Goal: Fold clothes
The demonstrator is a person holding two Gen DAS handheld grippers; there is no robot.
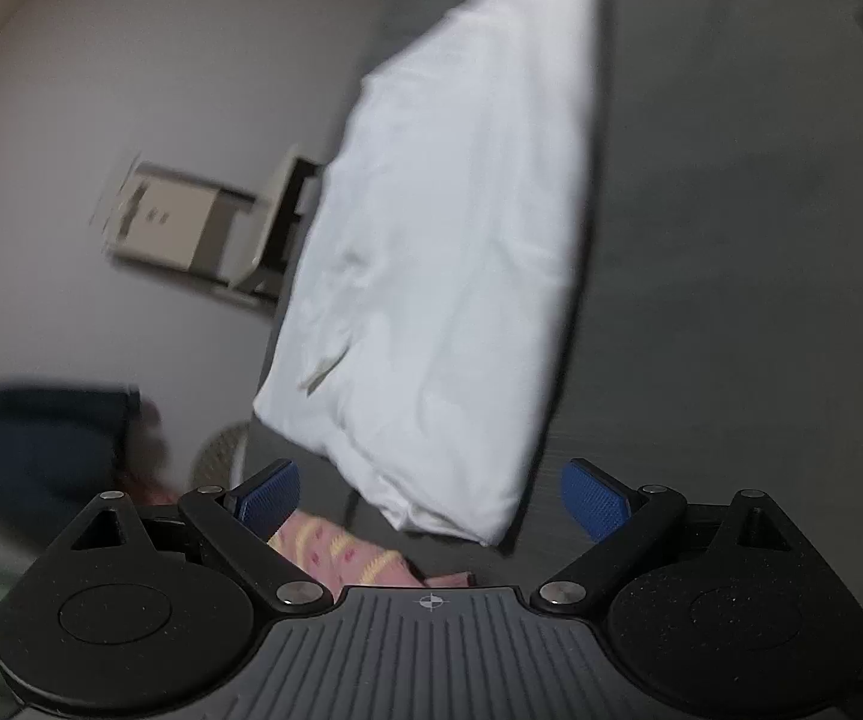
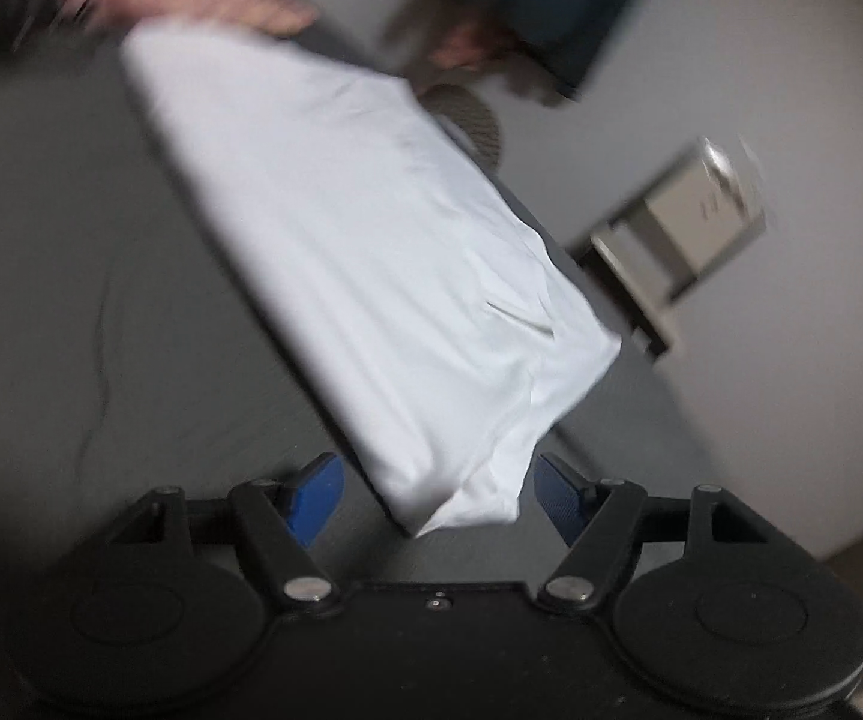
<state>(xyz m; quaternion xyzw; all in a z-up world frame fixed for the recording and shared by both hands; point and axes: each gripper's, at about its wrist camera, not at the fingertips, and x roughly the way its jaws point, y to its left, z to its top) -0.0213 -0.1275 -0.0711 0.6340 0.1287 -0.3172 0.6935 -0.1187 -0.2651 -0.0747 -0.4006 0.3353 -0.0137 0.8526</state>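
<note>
Right wrist: folded white garment [image 2: 365,276] ahead of claw [image 2: 431,495].

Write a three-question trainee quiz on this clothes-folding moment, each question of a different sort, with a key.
1. True or false: the left gripper is shut on the folded white cotton garment.
2. What does the garment lie on? A) dark grey flat surface B) wooden floor C) blue basket
3. Fill in: the pads on the right gripper fingers are coloured ____.

Key: 1 false, both grippers stand open with the fingers wide apart, either side of a narrow end of the garment; 2 A; 3 blue.
</note>
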